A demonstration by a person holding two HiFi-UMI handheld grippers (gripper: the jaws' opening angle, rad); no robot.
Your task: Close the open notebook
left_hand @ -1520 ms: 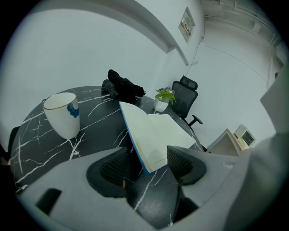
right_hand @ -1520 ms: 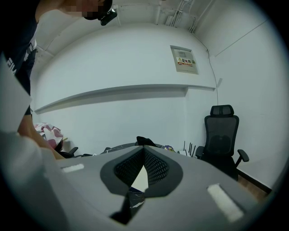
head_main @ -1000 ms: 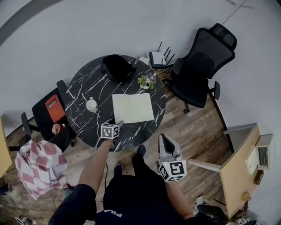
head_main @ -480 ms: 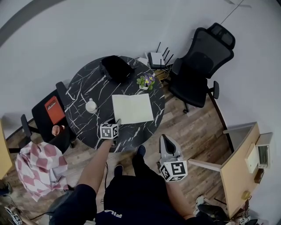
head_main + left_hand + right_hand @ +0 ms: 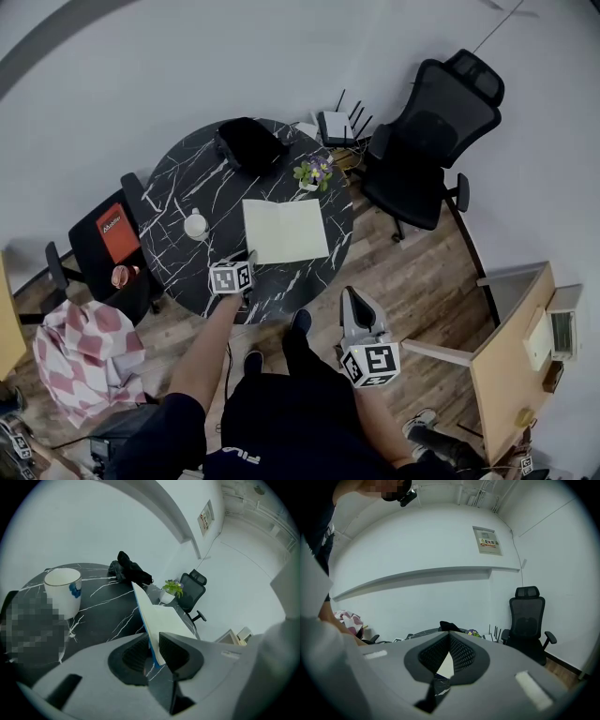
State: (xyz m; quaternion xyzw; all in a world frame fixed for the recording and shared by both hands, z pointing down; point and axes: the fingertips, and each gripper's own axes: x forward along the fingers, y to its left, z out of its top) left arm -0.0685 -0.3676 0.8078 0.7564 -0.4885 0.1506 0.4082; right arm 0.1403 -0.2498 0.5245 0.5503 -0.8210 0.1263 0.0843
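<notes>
The open notebook (image 5: 286, 230) lies with white pages up on the round black marble table (image 5: 187, 178). My left gripper (image 5: 251, 258) is at its near left corner. In the left gripper view the blue-edged left side of the notebook (image 5: 164, 618) stands tilted up between the two pads, and the closing jaws of the left gripper (image 5: 154, 651) press on it. My right gripper (image 5: 349, 292) hangs off the table's near right edge, above the wooden floor. In its own view the right gripper (image 5: 449, 634) has its tips together and nothing held.
A white mug (image 5: 196, 224) stands left of the notebook. A black bag (image 5: 251, 142) and a small potted plant (image 5: 314, 172) sit at the table's far side. A black office chair (image 5: 436, 131) is at the right, a chair with a red book (image 5: 112, 234) at the left.
The left gripper's jaws have come together on the notebook's left edge, which has shifted slightly to the right. The right gripper has not moved.
</notes>
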